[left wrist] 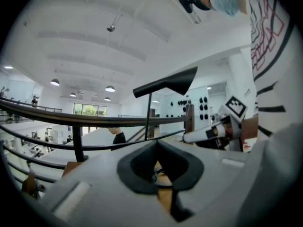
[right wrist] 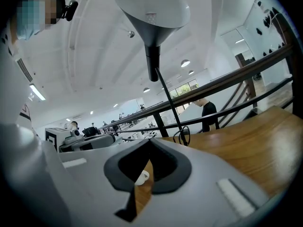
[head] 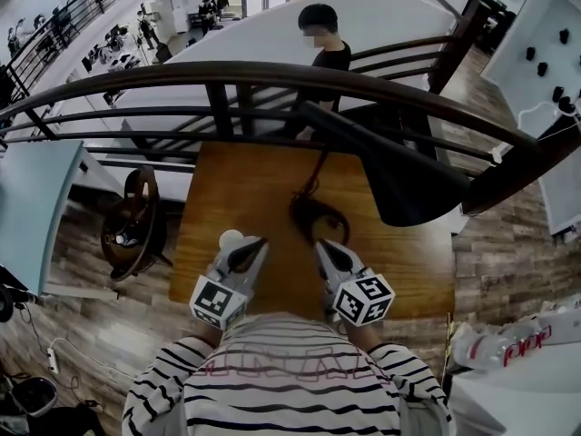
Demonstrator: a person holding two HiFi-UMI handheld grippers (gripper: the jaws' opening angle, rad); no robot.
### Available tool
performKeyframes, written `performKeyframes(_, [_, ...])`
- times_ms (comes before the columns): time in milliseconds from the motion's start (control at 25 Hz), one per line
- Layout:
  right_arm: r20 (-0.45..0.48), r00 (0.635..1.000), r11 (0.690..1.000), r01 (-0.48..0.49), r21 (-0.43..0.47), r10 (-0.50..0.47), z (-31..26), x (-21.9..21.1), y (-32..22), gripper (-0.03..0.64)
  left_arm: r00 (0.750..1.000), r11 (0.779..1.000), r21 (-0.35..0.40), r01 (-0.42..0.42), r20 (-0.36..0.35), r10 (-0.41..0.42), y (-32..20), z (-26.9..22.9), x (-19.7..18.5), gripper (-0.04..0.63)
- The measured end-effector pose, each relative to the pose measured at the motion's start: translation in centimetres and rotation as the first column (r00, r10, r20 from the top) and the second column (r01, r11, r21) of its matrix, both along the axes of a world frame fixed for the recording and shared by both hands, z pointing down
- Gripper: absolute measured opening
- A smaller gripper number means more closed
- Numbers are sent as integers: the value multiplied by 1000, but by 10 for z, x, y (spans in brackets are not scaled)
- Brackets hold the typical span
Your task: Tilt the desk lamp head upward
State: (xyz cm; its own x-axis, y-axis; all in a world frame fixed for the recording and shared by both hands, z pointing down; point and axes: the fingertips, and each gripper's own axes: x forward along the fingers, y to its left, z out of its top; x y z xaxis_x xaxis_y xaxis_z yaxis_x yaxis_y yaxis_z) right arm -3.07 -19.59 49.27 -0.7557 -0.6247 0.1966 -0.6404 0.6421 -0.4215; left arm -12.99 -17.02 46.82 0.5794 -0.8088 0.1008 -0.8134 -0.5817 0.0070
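Observation:
A black desk lamp stands on the wooden table (head: 399,262). Its round base (head: 318,216) sits near the table's middle, with a coiled cable beside it. The cone-shaped lamp head (head: 408,189) hangs high at the right, its mouth facing down (right wrist: 151,8) above my right gripper. In the left gripper view the lamp head (left wrist: 173,82) shows side-on atop its thin stem (left wrist: 148,115). My left gripper (head: 247,252) and right gripper (head: 329,251) rest low at the table's near edge, both shut and holding nothing. Both are apart from the lamp.
A small white cup (head: 230,239) stands just left of my left gripper. A dark curved railing (head: 218,84) runs behind the table, with a person (head: 327,48) beyond it. A round chair (head: 132,225) is at the left. A white surface with plastic packs (head: 508,343) lies at the right.

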Motion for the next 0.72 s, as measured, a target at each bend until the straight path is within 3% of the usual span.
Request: performKeyframes(720, [-26,999,999,-46,-6,46,-1,19,5,0,1000,999,-44,-31,-4,30,4,9,12,3])
